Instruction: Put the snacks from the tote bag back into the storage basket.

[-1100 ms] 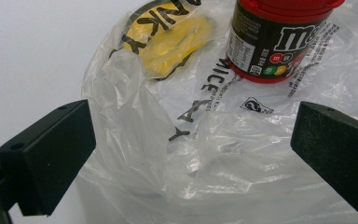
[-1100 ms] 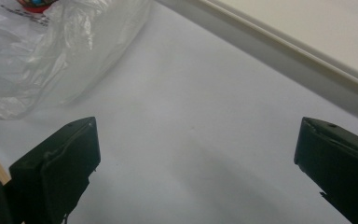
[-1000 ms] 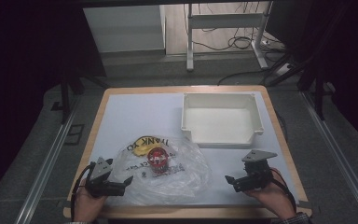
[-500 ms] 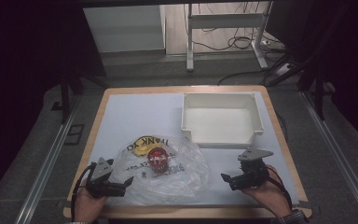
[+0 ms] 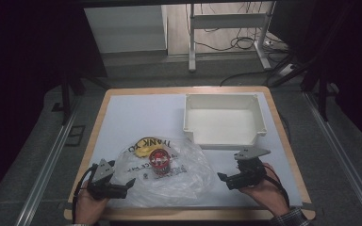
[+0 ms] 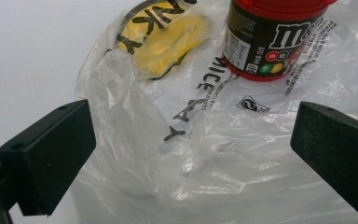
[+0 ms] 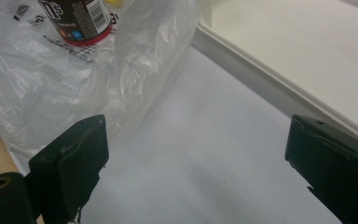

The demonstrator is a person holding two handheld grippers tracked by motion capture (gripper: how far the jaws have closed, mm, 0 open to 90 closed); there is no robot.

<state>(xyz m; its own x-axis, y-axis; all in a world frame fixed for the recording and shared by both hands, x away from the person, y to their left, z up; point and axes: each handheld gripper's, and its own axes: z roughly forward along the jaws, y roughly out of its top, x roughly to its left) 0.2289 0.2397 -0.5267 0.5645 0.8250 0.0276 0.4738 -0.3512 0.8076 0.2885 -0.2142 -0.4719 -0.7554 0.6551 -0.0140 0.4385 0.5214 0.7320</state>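
High view shows a clear plastic bag (image 5: 167, 176) lying crumpled on the worktop (image 5: 136, 117) near its front edge, with a red-lidded candy jar (image 5: 159, 160) and a yellow packet (image 5: 143, 143) inside it. A white tray (image 5: 224, 120) sits well apart toward the far right. The left gripper (image 5: 128, 184) rests at the bag's left edge and the right gripper (image 5: 222, 180) hangs just off its right edge, both pointing inward.

Left gripper view has the jaws spread wide with wrinkled film lying between them; the pads do not press on it, so this gripper is released. Right gripper view has its jaws also apart, with only bare worktop between them and the bag's edge (image 7: 135, 70) beside the left jaw; they have just been closing a little, yet nothing is caught in them.

The step in hand looks like taking hold of the bag on both sides so its contents can be got out. To do it well, the left gripper should settle over a raised fold of film rather than flat sheet, then pinch film alone, clear of the jar. The right gripper needs to slide toward the bag until a ridge stands between its pads before it closes. Thin film slips and tears easily, so a firm pinch and a slow, even lift would suit; the upright jar may topple if one side rises first.
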